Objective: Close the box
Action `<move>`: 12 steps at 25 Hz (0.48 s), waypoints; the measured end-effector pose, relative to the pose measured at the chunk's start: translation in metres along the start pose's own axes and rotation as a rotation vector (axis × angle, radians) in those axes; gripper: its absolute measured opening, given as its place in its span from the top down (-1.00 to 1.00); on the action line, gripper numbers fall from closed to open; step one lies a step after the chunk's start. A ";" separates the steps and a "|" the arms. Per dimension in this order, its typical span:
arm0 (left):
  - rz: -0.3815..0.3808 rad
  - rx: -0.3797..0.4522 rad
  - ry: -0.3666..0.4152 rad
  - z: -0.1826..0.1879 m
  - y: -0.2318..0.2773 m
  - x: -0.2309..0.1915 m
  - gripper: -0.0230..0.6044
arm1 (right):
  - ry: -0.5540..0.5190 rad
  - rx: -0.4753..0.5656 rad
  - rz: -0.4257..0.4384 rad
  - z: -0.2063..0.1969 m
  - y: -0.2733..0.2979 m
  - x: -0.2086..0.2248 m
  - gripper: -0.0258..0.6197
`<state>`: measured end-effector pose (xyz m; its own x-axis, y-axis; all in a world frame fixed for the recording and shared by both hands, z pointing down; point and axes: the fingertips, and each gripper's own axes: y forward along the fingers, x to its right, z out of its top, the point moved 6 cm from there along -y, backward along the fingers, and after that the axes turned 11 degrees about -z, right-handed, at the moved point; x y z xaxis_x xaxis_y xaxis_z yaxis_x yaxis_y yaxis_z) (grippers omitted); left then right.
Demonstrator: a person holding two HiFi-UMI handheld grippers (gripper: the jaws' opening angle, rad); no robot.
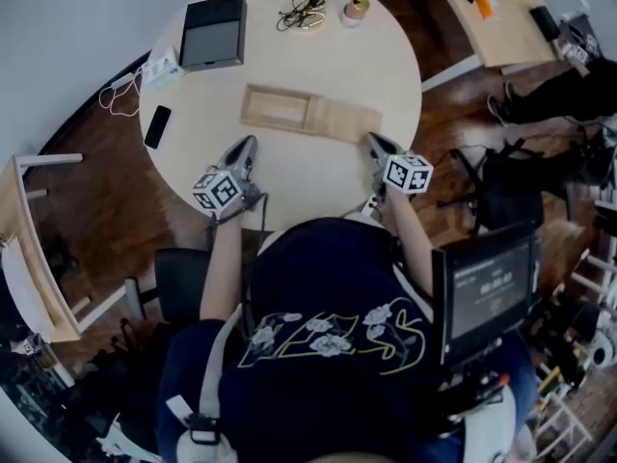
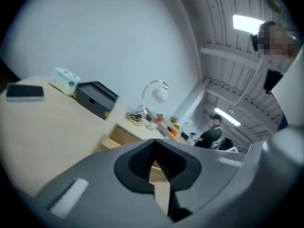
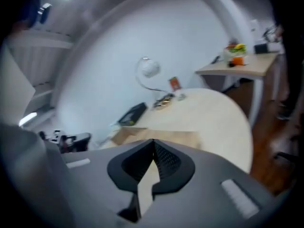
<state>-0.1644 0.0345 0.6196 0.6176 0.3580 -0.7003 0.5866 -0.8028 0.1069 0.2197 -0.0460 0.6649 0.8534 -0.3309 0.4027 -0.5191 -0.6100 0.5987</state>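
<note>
A flat tan box (image 1: 280, 107) lies open in the middle of the round table (image 1: 289, 181), its lid (image 1: 344, 121) folded out flat to the right. My left gripper (image 1: 242, 151) rests near the table's front edge, below the box's left end, jaws shut and empty. My right gripper (image 1: 378, 145) sits just below the lid's right corner, also shut on nothing. The left gripper view shows its closed jaws (image 2: 154, 141) with the box (image 2: 119, 135) ahead. Beyond the closed jaws (image 3: 153, 141) in the right gripper view lies the box (image 3: 159, 137).
At the back of the table are a black case (image 1: 213, 31), a tangle of cables (image 1: 304, 10) and a tape roll (image 1: 356, 9). A dark phone (image 1: 157, 126) lies at the left edge. A second desk (image 1: 494, 22) and a seated person (image 1: 569, 85) are to the right.
</note>
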 end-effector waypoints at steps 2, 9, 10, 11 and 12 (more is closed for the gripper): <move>0.183 0.020 0.008 0.027 -0.001 -0.061 0.92 | 0.080 -0.086 -0.324 0.007 0.004 0.066 0.95; 0.304 -0.291 -0.252 0.016 0.030 -0.162 0.92 | 0.282 -0.457 -0.347 -0.014 0.056 0.130 0.95; 0.268 -0.329 -0.286 0.006 0.034 -0.161 0.92 | 0.319 -0.462 -0.320 -0.015 0.060 0.130 0.95; 0.247 -0.369 -0.300 -0.003 0.035 -0.158 0.92 | 0.341 -0.458 -0.298 -0.015 0.063 0.130 0.95; 0.235 -0.411 -0.295 -0.011 0.034 -0.155 0.92 | 0.348 -0.446 -0.285 -0.011 0.066 0.130 0.95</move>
<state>-0.2345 -0.0432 0.7399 0.6182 -0.0045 -0.7860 0.6434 -0.5716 0.5092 0.2963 -0.1213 0.7646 0.9344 0.0998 0.3418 -0.3078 -0.2561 0.9163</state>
